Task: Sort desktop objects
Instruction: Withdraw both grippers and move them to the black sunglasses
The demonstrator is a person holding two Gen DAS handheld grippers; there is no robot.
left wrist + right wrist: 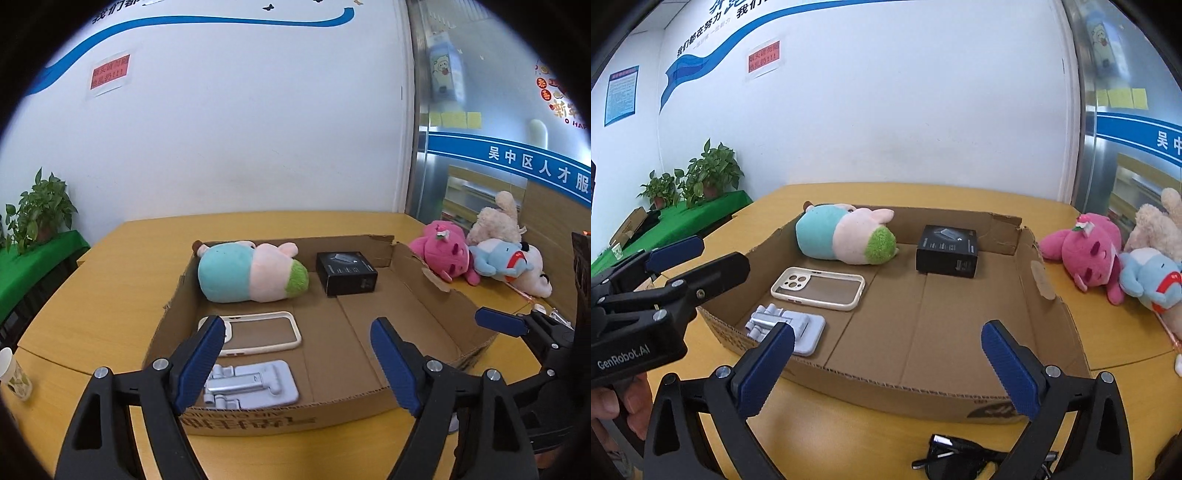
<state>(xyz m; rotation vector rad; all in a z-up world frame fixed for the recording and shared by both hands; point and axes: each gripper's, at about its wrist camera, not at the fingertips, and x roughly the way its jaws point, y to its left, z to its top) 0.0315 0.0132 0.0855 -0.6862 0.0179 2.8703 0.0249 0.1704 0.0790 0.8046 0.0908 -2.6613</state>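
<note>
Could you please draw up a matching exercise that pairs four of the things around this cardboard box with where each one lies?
Things:
1. black box
2. phone case
3. pink plush toy
4. sunglasses

Places:
A. on the table, outside the cardboard tray's right wall
B. on the table, in front of the tray's near wall
C. inside the tray, toward its far wall
D. inside the tray, between the pastel plush and the grey phone stand

Pairs: 1-C, 2-D, 3-A, 4-B
</note>
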